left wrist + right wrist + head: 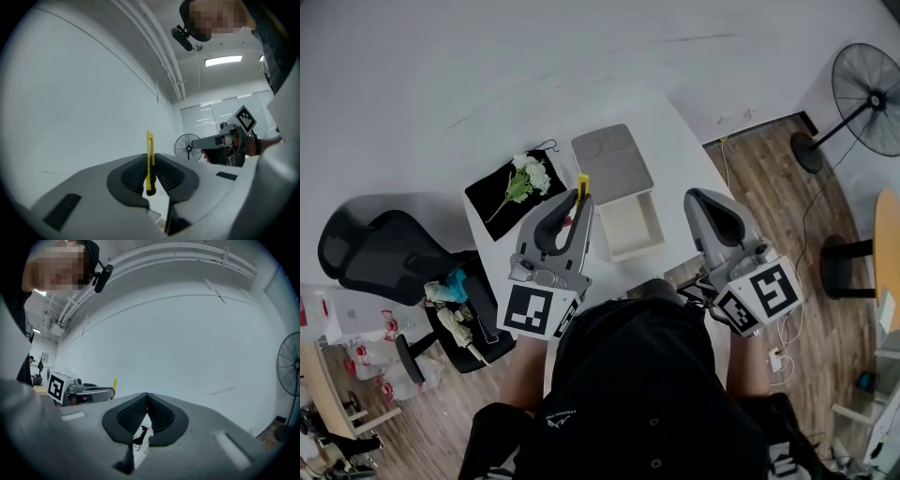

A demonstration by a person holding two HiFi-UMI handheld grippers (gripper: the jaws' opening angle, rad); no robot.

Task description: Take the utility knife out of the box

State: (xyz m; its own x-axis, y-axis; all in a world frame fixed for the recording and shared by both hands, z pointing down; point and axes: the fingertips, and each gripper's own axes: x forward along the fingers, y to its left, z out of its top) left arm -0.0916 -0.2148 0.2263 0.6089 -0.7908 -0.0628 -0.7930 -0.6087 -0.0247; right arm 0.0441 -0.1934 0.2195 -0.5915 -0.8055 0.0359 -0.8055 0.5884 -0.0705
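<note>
My left gripper [577,208] is shut on a yellow utility knife [150,161], which stands upright between the ribbed pads and pokes out past the fingertips [582,187]. It is held level above the near left of the open white box [630,225], whose tray looks bare. The box's grey lid [611,161] lies just behind the tray. My right gripper [710,208] hangs level to the right of the box, its jaws shut with nothing between them. In the right gripper view the knife [115,383] shows at the left, in the other gripper [110,391].
A black cloth with white flowers [517,186] lies on the white table [675,141] left of the box. A black office chair [389,258] stands at the left. A standing fan [862,89] is at the far right on the wooden floor.
</note>
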